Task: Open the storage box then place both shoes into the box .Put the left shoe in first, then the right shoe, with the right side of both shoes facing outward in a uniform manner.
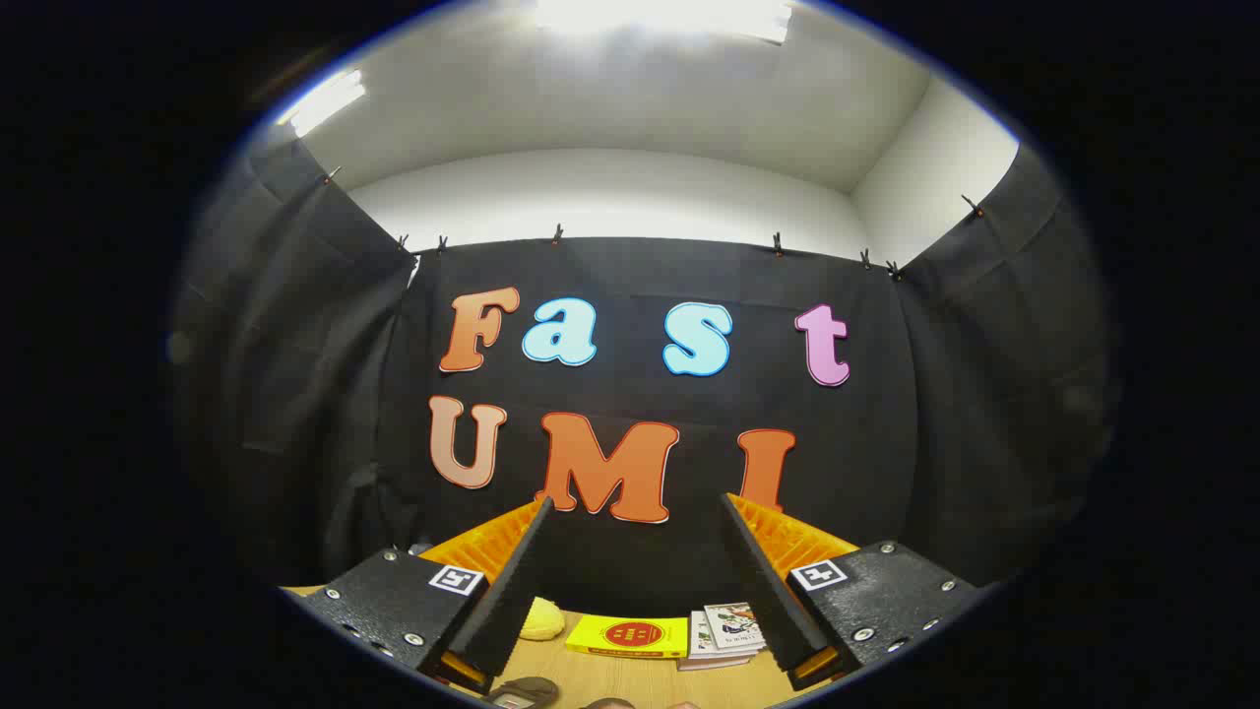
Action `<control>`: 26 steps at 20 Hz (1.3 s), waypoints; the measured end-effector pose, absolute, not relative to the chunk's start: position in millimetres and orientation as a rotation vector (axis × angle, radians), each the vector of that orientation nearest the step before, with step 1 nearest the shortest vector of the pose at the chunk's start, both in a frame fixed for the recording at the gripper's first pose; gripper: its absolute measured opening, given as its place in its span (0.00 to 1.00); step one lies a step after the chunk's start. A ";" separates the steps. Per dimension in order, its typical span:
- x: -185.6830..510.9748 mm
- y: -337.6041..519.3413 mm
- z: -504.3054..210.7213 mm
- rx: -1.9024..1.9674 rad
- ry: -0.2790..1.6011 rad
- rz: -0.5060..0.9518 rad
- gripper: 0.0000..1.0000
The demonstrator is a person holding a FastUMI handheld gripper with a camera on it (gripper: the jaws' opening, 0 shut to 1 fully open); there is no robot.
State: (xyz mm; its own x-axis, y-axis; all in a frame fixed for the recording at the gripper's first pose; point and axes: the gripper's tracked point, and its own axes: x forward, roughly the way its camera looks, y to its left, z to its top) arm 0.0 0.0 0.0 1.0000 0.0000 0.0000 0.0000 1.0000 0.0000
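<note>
I'm holding my jaws [635,571] wide, empty, aimed high (box unseen); I'm risking clipping the books [724,630] while descending blind.

You have one claw [635,576] in front of you, its two fingers [512,581] spread wide apart with nothing between them. On the one wooden counter [630,679] beyond them lie one yellow box [630,637], one small stack of booklets [726,630], and one soft yellow object [543,618]. Nearest you sits one dark rounded object [527,691], too cut off to identify.
</note>
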 end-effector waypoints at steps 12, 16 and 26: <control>-0.8 -0.7 -15.1 0.007 0.034 0.006 0.97; -0.2 4.2 -23.4 0.019 0.050 0.032 0.97; 6.1 19.7 -67.3 0.089 0.169 0.092 0.98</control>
